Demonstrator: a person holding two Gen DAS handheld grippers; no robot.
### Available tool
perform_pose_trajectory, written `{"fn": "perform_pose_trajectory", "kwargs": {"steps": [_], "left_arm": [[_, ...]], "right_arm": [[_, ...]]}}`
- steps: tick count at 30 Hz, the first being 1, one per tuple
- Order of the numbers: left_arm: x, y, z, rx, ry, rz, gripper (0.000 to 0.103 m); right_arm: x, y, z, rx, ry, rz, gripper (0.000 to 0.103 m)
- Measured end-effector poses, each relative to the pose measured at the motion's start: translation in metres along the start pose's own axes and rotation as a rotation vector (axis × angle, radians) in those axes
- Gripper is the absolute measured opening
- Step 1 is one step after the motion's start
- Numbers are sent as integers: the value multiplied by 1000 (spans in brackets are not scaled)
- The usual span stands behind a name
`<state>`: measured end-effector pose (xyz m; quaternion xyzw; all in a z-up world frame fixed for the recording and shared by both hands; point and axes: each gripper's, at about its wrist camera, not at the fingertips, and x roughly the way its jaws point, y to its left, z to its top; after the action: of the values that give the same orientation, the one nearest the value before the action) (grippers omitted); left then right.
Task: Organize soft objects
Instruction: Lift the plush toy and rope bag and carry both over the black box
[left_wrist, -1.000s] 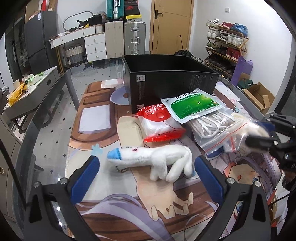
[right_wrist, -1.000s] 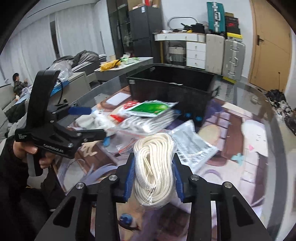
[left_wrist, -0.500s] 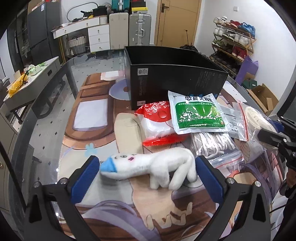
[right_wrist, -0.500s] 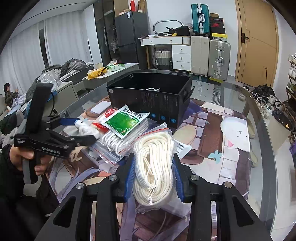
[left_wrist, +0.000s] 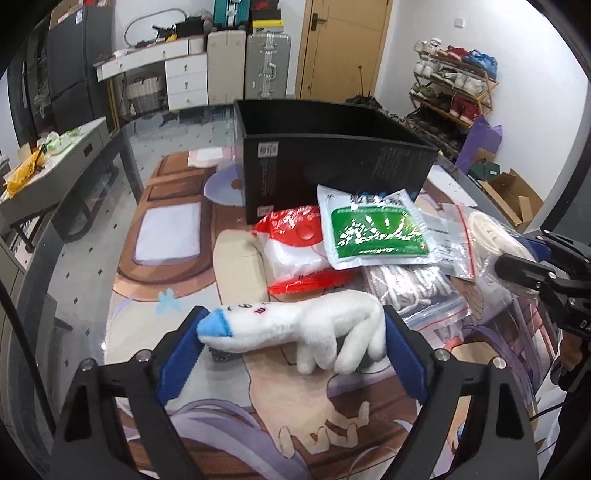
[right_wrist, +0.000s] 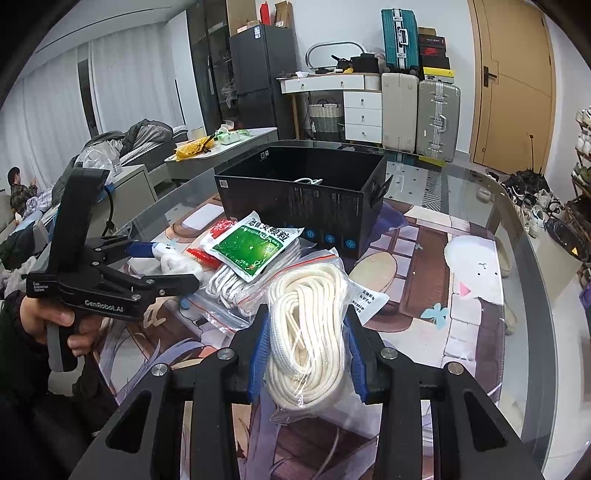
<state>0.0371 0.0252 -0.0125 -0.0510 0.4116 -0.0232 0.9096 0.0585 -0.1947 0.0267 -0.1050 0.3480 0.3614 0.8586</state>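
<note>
On the surface before the black box (left_wrist: 332, 162), the left gripper (left_wrist: 291, 332) brackets the white plush toy (left_wrist: 295, 325), pads touching both ends; the right gripper (right_wrist: 306, 350) clamps the bagged rope coil (right_wrist: 306, 325). Step: grasping. Next, probably lift both into the box.
</note>
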Motion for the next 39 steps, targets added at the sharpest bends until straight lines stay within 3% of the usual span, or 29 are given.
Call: {"fn": "perform_pose_trajectory", "kwargs": {"steps": [20,39], "left_arm": [[-38,3,21,-15,-159,-26,90],[-53,-4,65,13,-284,-45,90]], "right_arm": [[-12,-2,15,55,-94,-27,37],[-14,4,66,72,-147,-83,37]]}}
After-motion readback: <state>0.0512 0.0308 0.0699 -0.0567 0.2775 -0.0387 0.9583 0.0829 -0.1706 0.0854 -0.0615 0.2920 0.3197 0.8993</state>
